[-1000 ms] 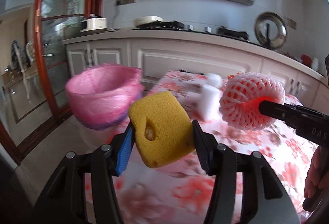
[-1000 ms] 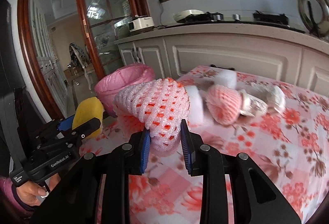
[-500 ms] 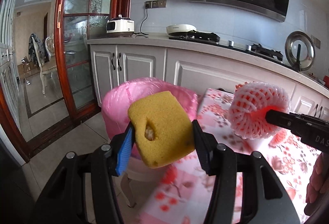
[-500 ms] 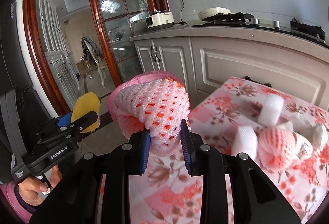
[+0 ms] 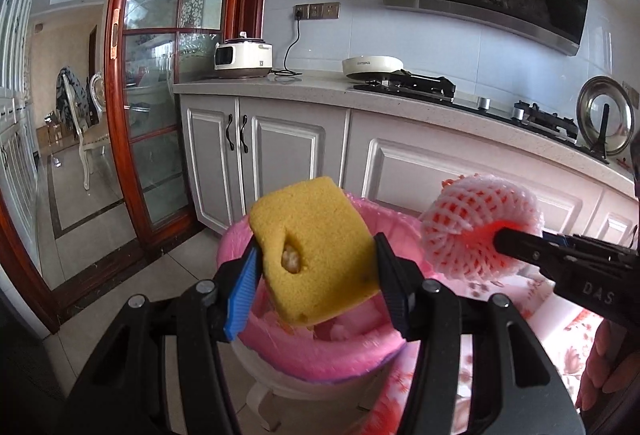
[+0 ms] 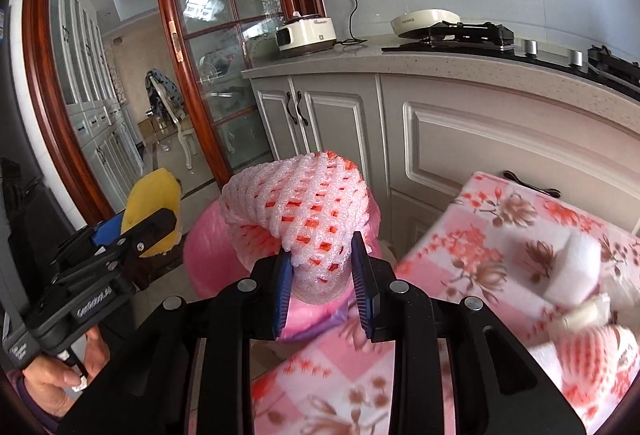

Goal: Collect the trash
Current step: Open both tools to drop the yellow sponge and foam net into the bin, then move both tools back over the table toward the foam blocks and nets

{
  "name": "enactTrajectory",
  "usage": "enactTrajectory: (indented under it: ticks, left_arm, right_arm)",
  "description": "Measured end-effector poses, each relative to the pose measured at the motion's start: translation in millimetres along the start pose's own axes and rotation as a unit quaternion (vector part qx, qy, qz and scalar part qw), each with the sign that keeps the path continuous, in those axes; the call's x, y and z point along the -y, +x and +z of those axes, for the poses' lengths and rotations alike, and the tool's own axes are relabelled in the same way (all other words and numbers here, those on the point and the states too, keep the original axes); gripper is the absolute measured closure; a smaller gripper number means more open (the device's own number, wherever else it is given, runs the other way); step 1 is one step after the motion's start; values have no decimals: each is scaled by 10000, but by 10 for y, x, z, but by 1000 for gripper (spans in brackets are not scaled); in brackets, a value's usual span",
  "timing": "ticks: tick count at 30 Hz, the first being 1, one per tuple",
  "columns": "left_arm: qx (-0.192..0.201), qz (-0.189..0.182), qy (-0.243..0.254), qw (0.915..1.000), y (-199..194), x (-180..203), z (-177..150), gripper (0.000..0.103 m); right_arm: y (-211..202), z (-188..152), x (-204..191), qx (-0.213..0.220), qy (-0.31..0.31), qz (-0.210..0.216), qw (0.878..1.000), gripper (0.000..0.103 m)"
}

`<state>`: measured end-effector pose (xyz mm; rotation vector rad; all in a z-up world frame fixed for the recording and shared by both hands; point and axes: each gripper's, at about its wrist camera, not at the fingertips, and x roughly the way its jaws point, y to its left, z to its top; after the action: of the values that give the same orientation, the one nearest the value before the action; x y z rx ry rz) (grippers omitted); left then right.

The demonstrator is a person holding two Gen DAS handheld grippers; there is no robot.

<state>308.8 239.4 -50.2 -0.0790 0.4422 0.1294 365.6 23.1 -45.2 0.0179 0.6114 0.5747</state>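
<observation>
Fingers (image 5: 244, 275) of my left gripper (image 5: 316, 275) are clamped on a yellow sponge (image 5: 316, 247), held tilted above the open mouth of the pink-lined bin (image 5: 352, 359). My right gripper (image 6: 324, 275) pinches a pink-and-white foam fruit net (image 6: 300, 211) at its lower end, just beside the sponge and over the bin's far rim. More foam scraps (image 6: 576, 267) lie on the floral worktop (image 6: 480, 247), blurred, to my right.
</observation>
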Motion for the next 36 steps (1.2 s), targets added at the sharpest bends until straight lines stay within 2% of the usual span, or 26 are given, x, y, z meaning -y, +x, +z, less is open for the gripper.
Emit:
enactTrajectory:
  ticks: [9, 13, 17, 19, 20, 25, 30, 34, 36]
  left_arm:
    - [-289, 71, -407, 9987, 507, -261, -3, 49]
    - [-483, 147, -372, 9980, 675, -291, -72, 49]
    - [-518, 195, -217, 9982, 708, -273, -137, 45]
    - [-543, 233, -217, 9980, 720, -288, -176, 44]
    - [-561, 248, -243, 9978, 724, -302, -193, 43]
    - [-565, 243, -307, 9976, 714, -326, -229, 37]
    - [-503, 248, -258, 9981, 635, -315, -222, 34]
    - [-326, 228, -176, 9991, 514, -292, -240, 13]
    - [-279, 158, -245, 9992, 450, -290, -254, 12]
  right_arm:
    - [583, 153, -37, -303, -106, -261, 9991, 75]
    - [714, 108, -76, -404, -205, -278, 9986, 73]
    - [771, 60, -69, -430, -180, -223, 9987, 72]
    - [792, 48, -72, -434, -254, -225, 9985, 69]
    - [804, 46, -66, -444, -277, -220, 9984, 63]
    - [769, -13, -65, -417, -359, -190, 9983, 45]
    - [584, -59, 5, -297, -340, -120, 9989, 45]
    - [313, -137, 112, -147, -243, -33, 9996, 45]
    - [153, -194, 155, -57, -247, -3, 9997, 45]
